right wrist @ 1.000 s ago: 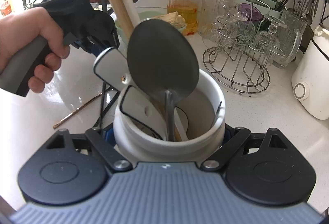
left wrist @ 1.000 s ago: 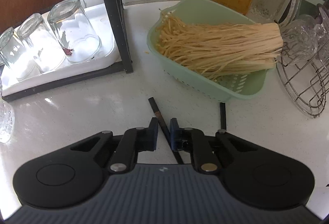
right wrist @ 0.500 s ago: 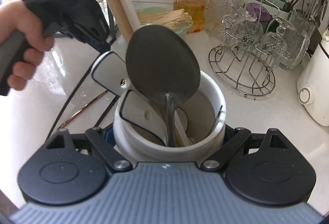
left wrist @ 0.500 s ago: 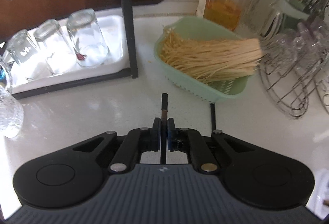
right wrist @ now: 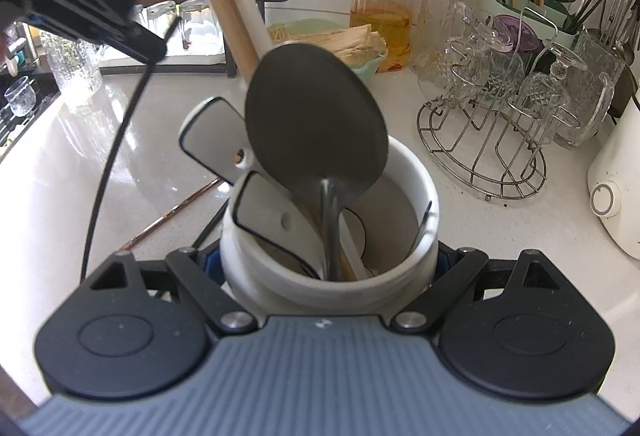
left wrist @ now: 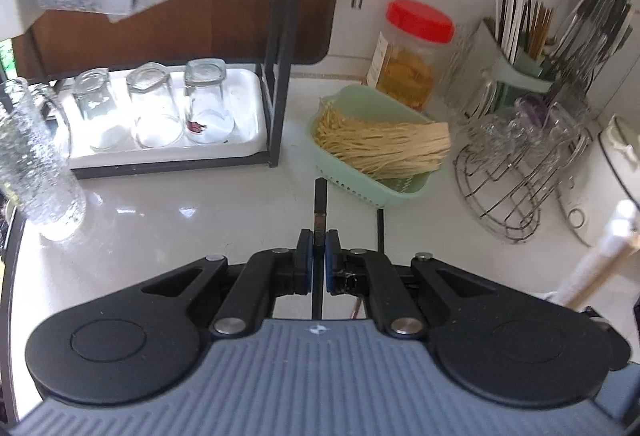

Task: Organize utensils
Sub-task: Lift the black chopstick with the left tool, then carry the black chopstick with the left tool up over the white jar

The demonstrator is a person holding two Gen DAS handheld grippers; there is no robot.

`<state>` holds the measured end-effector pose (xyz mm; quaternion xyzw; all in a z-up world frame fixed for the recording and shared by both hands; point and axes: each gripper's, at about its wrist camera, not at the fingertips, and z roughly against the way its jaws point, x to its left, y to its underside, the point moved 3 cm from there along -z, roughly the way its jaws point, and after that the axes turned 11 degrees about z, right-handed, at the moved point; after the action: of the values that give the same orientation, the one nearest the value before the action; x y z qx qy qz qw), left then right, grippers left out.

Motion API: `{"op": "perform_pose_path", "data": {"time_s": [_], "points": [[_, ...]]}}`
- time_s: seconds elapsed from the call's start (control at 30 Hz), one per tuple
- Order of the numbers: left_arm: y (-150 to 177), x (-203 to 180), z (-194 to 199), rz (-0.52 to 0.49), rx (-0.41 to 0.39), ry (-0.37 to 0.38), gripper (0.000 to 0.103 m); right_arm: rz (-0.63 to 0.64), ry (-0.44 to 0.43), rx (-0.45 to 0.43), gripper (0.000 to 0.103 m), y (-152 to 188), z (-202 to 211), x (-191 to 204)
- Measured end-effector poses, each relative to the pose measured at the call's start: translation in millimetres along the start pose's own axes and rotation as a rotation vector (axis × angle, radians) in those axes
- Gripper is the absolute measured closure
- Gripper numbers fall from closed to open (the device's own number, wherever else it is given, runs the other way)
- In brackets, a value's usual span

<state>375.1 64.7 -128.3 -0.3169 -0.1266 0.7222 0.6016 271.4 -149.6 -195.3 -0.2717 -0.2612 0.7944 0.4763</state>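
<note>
White kitchen counter (left wrist: 168, 220), crowded along its back edge. The left gripper (left wrist: 316, 250) is pinched nearly shut on a thin black chopstick (left wrist: 320, 195), tilted down and raised above the counter. The right gripper (right wrist: 328, 260) clamps a white utensil crock (right wrist: 408, 175) near the front edge; a dark ladle (right wrist: 316, 127) and wooden handles stand inside.

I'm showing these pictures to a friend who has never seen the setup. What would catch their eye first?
The big dark ladle rising from the white utensil crock clamped in the right gripper. Then the black chopstick pinched in the left gripper, before a green basket of noodles.
</note>
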Motion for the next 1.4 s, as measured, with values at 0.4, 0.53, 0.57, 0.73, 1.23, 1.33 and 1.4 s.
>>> {"op": "perform_pose_path", "data": {"time_s": [0.4, 0.53, 0.57, 0.73, 1.23, 1.33, 1.4], "points": [[22, -17, 64, 0.068, -0.106, -0.034, 0.096, 0.091, -0.092, -0.035, 0.011, -1, -2, -1], [29, -21, 83, 0.102, -0.138, -0.041, 0.096, 0.115, -0.113, -0.046, 0.011, -3, -4, -1], [29, -22, 86, 0.111, -0.144, -0.046, 0.096, 0.120, -0.118, -0.046, 0.011, -4, -4, -1], [28, -26, 109, 0.126, -0.176, -0.043, 0.096, 0.142, -0.137, -0.059, 0.011, -5, -5, -2], [-4, -71, 200, 0.075, -0.306, 0.090, 0.096, 0.145, -0.139, -0.065, 0.011, -3, -4, -1], [-10, -86, 214, 0.049, -0.326, 0.118, 0.096, 0.146, -0.142, -0.066, 0.011, -3, -4, -1], [-14, -95, 220, 0.032, -0.339, 0.132, 0.096, 0.148, -0.145, -0.068, 0.011, -3, -4, -1]]}}
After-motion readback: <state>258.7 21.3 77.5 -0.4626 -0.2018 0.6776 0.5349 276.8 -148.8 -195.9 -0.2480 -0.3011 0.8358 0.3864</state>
